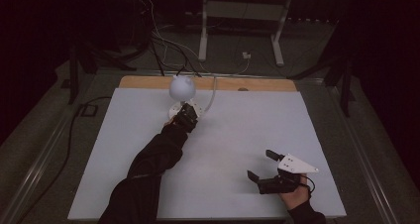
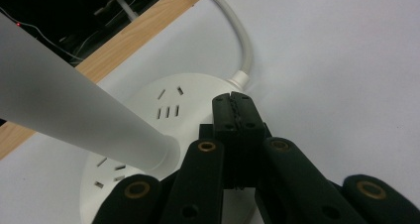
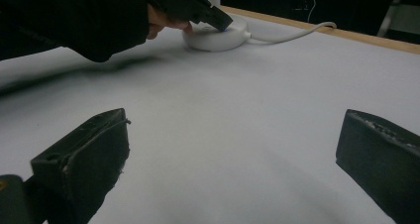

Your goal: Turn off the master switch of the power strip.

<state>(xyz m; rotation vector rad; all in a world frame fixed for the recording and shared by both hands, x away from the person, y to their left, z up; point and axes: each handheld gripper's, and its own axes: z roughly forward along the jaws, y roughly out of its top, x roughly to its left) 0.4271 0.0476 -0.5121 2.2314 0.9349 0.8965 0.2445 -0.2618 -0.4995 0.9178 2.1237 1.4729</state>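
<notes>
Nearest the high camera, a dark-sleeved left forearm reaches up the white table. Its left gripper has both jaws pressed together with nothing between them, tips resting on the round white socket base at the table's far edge. From that base rises a frosted lamp stem; its white cable trails away. Well apart, near the front right, the right gripper hovers with 2 jaws spread wide, empty.
</notes>
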